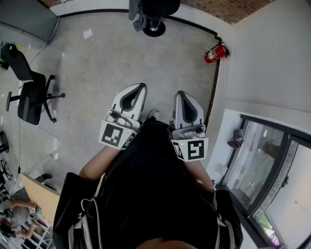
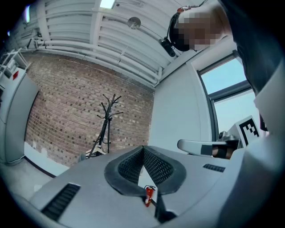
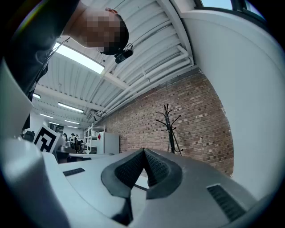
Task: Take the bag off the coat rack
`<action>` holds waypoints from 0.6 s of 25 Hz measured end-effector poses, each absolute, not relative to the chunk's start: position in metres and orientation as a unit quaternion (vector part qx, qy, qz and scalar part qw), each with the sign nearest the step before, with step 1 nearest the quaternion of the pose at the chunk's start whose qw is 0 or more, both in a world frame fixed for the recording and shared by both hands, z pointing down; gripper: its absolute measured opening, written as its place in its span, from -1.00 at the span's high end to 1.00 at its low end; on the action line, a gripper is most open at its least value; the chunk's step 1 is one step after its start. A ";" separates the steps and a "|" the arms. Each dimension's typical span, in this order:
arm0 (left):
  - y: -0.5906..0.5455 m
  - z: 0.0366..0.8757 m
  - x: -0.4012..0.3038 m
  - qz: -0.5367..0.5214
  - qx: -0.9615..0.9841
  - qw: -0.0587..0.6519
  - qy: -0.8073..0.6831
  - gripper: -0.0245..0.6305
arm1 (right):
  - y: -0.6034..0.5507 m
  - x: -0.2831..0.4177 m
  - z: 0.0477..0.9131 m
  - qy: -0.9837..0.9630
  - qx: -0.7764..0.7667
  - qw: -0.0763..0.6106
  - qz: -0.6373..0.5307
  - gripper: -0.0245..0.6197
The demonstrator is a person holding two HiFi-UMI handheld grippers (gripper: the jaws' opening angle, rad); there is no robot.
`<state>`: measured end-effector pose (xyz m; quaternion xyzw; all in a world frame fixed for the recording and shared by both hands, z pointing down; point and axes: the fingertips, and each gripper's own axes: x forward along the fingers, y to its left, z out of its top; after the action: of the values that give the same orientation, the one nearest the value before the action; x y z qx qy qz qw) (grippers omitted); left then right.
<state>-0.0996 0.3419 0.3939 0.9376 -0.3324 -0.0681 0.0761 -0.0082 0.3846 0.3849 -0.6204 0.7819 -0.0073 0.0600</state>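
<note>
- The floor (image 1: 121,63) between you and the far end is bare concrete. Walk straight across it first, since nothing of the task is within reach from where you stand.
- The brick wall (image 2: 67,107) is your heading. Keep both gripper cameras pointed at it as you go.
- The coat rack (image 2: 107,118) stands well off in front of that wall, upright, with thin branching arms and splayed legs. Square up to it before you raise either tool.
- The bag cannot be made out on the rack at this range; its arms look bare in both gripper views. A dark shape (image 1: 153,9) at the top of the head view may be it, but I cannot tell. Confirm which arm carries the strap before you commit.
- The office chair (image 1: 29,97) sits well to your left, clear of the path.
- Your left gripper (image 1: 140,87) is held out at waist height with its jaws pressed together and nothing between them.
- Your right gripper (image 1: 180,94) beside it is likewise closed and empty. In my judgement, spread one wide only when you are near the strap, then lift up and over the arm's tip rather than pulling sideways.
- The fire extinguisher (image 1: 215,53) hangs low on the right wall; keep left of it.
</note>
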 end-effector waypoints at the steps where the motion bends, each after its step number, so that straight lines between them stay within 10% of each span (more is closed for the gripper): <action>1: 0.340 0.391 -0.095 -0.073 0.938 0.073 -0.331 0.87 | 0.385 -0.004 0.385 0.782 -0.620 0.060 -0.006 0.86; 15: 0.334 0.394 -0.091 -0.093 0.929 0.068 -0.351 0.87 | 0.385 0.035 0.425 0.792 -0.604 0.067 -0.058 0.86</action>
<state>-0.0906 0.3345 0.3940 0.9291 -0.3515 -0.0934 0.0677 0.0349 0.3853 0.4250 -0.6043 0.7918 -0.0577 0.0671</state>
